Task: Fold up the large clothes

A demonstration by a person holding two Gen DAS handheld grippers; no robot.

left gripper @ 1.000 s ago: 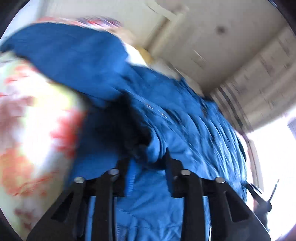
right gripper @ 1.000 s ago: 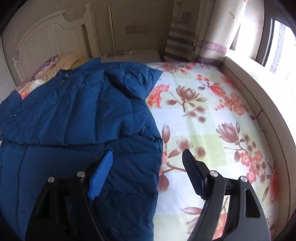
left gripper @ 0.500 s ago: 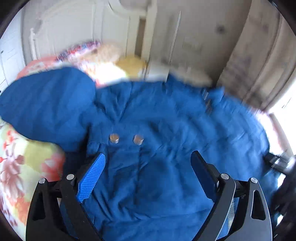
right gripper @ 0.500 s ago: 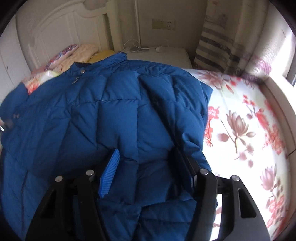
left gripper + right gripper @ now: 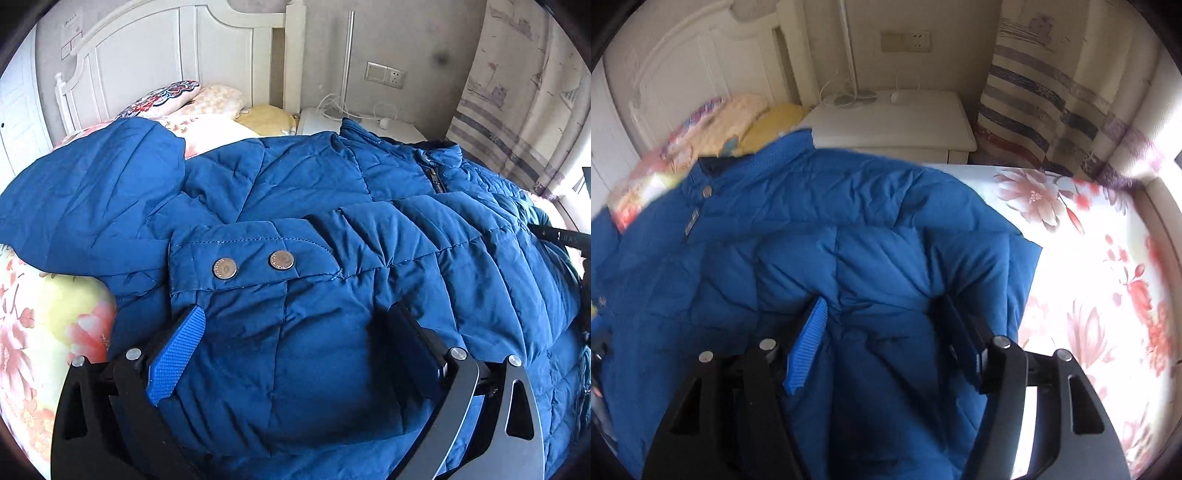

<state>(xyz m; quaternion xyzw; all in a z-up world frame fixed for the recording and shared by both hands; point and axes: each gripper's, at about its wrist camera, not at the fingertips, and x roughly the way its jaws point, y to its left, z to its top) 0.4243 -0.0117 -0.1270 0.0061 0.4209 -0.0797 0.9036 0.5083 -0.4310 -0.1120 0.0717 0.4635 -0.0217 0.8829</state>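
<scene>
Each gripper [image 5: 291, 347] is black, with silver screws and ribbed blue pads [image 5: 176, 354].

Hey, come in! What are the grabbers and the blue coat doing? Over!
Left gripper opening, empty. Right gripper opening, straddling the coat. Coat lies on the bed. Nothing in the way.

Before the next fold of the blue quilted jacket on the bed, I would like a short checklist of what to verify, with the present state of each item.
1. Left gripper free of fabric: ok; its jaws are opening, wide apart over the blue quilted jacket.
2. Right gripper free of fabric: cannot tell; its jaws are opening, and fabric bulges between them.
3. Sleeve cuff with two metal snaps folded onto the jacket body: ok.
4. Jacket wholly on the floral bedsheet: cannot tell; the near hem is hidden.
5. Collar and zipper lying flat: not ok; the collar is bunched.
6. The two grippers apart from each other: ok.
</scene>
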